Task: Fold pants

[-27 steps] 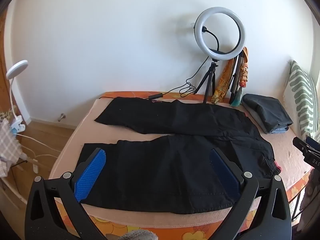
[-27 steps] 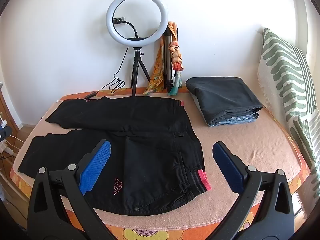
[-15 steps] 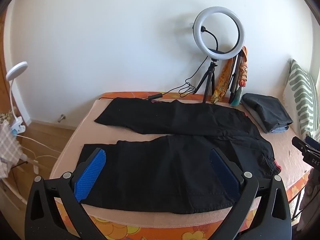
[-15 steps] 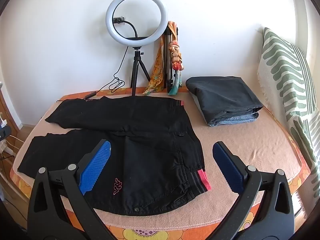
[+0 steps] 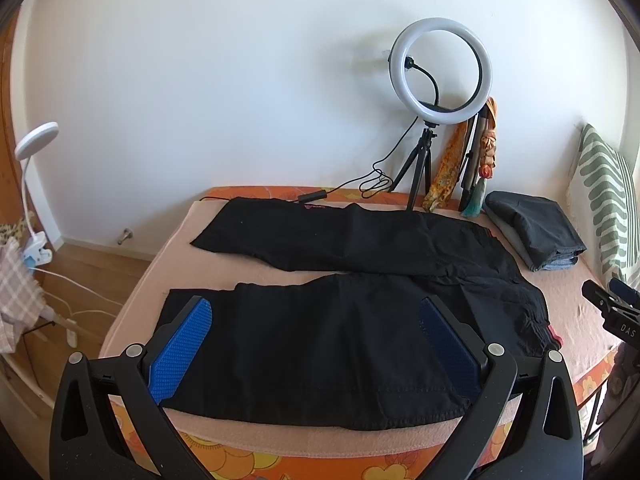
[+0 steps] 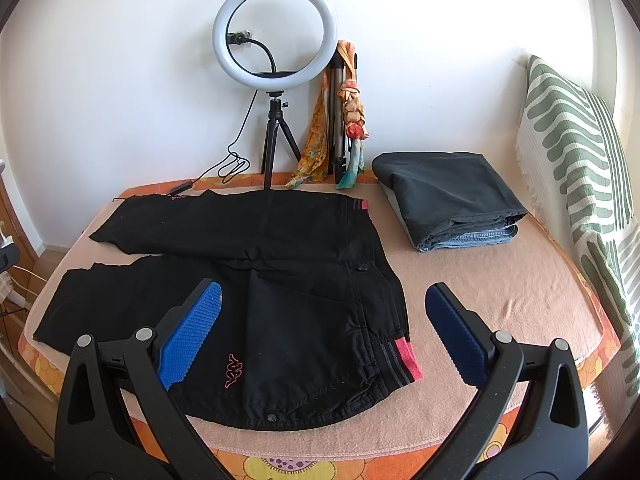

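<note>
Right wrist: black pants (image 6: 280, 280) lie flat, unfolded on bed (image 6: 500, 280).

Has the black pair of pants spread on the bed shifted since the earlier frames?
No. The black pair of pants lies the same relative to the white ring light and the folded dark clothes stack.

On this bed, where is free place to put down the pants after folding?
Bare blanket lies between the black pants, the folded stack and the striped pillow. A thin strip runs along the near edge. The back by the ring light is crowded.
</note>
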`<state>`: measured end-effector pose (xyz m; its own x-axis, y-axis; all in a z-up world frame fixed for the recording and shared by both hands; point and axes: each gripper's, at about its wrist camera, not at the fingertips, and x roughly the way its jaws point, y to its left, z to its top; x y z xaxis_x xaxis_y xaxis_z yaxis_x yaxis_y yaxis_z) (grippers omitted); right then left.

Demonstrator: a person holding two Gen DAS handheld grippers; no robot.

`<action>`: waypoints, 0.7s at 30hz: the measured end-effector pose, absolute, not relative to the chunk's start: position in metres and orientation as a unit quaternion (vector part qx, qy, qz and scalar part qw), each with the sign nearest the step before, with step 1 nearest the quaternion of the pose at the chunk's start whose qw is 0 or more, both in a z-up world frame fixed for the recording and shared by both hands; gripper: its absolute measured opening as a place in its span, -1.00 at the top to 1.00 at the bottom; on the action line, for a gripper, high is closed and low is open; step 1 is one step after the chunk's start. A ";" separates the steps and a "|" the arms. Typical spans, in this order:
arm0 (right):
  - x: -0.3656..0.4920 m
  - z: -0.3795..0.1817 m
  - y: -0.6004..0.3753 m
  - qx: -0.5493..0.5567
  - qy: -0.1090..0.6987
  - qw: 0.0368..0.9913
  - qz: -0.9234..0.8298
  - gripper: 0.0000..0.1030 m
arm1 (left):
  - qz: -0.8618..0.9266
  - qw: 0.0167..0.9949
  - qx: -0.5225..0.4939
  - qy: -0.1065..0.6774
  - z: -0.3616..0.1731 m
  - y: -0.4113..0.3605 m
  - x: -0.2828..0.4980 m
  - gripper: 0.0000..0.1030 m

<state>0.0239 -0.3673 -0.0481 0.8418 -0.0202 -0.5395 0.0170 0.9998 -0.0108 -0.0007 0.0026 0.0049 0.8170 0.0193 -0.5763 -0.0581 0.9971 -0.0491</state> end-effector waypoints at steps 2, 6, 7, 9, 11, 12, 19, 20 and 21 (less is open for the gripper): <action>0.024 -0.047 -0.367 -0.003 0.281 0.960 -0.010 -1.00 | 0.020 0.953 -0.033 0.302 0.005 0.002 -0.001 -1.00; 0.024 -0.047 -0.368 -0.003 0.282 0.959 -0.010 -1.00 | 0.018 0.952 -0.035 0.303 0.006 0.002 0.000 -1.00; 0.024 -0.047 -0.368 -0.003 0.282 0.959 -0.010 -1.00 | 0.018 0.952 -0.035 0.303 0.006 0.002 0.000 -1.00; 0.024 -0.047 -0.368 -0.003 0.281 0.960 -0.010 -1.00 | 0.017 0.952 -0.035 0.303 0.006 0.002 0.001 -1.00; 0.024 -0.047 -0.368 -0.003 0.282 0.959 -0.010 -1.00 | 0.017 0.952 -0.034 0.302 0.006 0.000 0.000 -1.00; 0.024 -0.048 -0.367 -0.004 0.282 0.959 -0.010 -1.00 | 0.016 0.953 -0.034 0.302 0.006 0.000 0.000 -1.00; 0.025 -0.047 -0.368 -0.004 0.283 0.959 -0.010 -1.00 | 0.013 0.952 -0.034 0.305 0.005 -0.002 0.001 -1.00; 0.025 -0.047 -0.367 -0.004 0.282 0.959 -0.011 -1.00 | 0.013 0.952 -0.034 0.305 0.005 -0.002 0.001 -1.00; 0.025 -0.047 -0.368 -0.004 0.282 0.959 -0.010 -1.00 | 0.014 0.952 -0.034 0.305 0.005 -0.002 0.001 -1.00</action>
<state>0.0249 -0.3676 -0.0472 0.8404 -0.0218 -0.5415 0.0175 0.9998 -0.0131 0.0013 -0.0017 0.0050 0.8140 0.0060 -0.5808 -0.0473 0.9973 -0.0560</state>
